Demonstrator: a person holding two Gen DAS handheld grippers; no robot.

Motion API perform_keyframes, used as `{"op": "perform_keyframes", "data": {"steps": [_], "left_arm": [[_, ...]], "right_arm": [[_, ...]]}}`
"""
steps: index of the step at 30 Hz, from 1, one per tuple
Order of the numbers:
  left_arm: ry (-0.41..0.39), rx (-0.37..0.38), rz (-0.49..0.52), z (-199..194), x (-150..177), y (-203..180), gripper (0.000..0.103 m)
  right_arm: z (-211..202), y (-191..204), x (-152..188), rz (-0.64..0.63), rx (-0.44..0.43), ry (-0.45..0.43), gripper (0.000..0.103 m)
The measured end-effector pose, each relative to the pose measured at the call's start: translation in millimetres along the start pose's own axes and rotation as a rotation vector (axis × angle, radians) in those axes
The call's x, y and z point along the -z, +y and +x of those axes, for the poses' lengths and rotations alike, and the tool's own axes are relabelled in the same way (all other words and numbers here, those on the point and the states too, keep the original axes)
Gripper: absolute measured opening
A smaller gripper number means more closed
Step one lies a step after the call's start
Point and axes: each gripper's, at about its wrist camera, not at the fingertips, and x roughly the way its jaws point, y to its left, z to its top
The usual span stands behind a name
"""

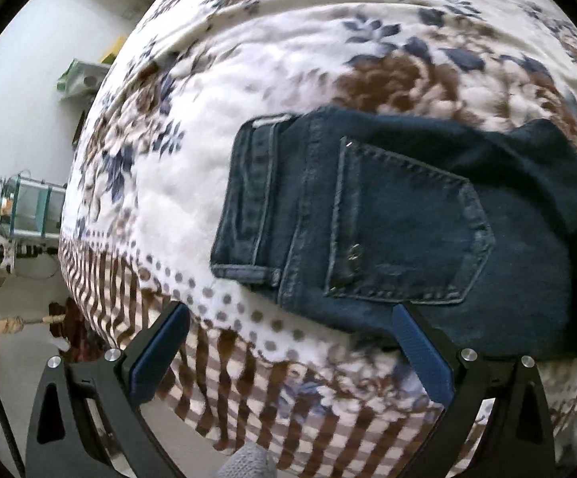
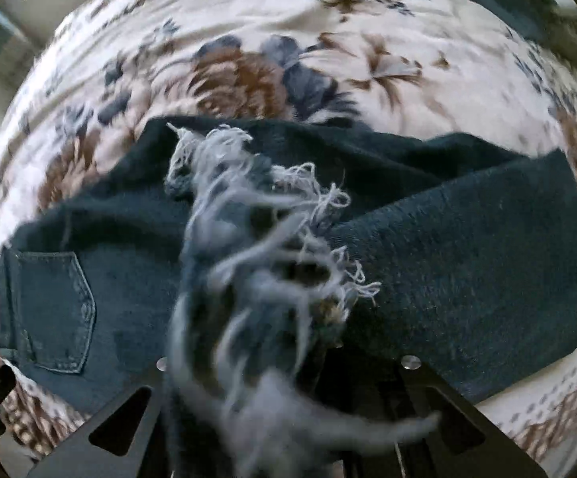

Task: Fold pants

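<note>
Left gripper: black frame with triangular cut-outs, silver round screw heads at the finger joints, blue ribbed pads on both fingers. Right gripper: matching black frame, triangular cut-outs, silver screws.

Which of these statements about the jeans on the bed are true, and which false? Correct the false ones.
1. The jeans lie on a flowered bedspread. True.
2. The left hand-held gripper is shut on the waistband. False: it is open, holding nothing.
3. A back pocket faces up. True.
4. The right hand-held gripper is empty. False: it is shut on the frayed hem.
5. The jeans are red. False: they are dark blue.
</note>
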Motion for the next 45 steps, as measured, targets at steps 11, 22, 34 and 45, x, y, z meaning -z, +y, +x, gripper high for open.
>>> {"op": "perform_keyframes", "data": {"steps": [11,22,34,45], "left_arm": [[-0.016,0.084,-0.088,-18.5,-2.9,8.1,0.103],[0.045,0.399,-0.043,-17.0,-26.4,-79.0,0.103],[0.148,0.568,-0.001,9.8,-26.4,-151.8,0.101],[0.134,1.021,-0.187,-12.3,-16.2,-99.4,0.100]], "right_arm": [[-31.4,29.5,1.1,-0.151,-0.015,0.149,0.078],[-52.0,-46.0,-7.9,-0.119,0.137,0.157,0.092],[-45.3,-176.0,-10.1,0.143,0.172,0.189,0.093],[-45.5,-217.1,-8.8,0.182,0.113,0.208,0.093]]}}
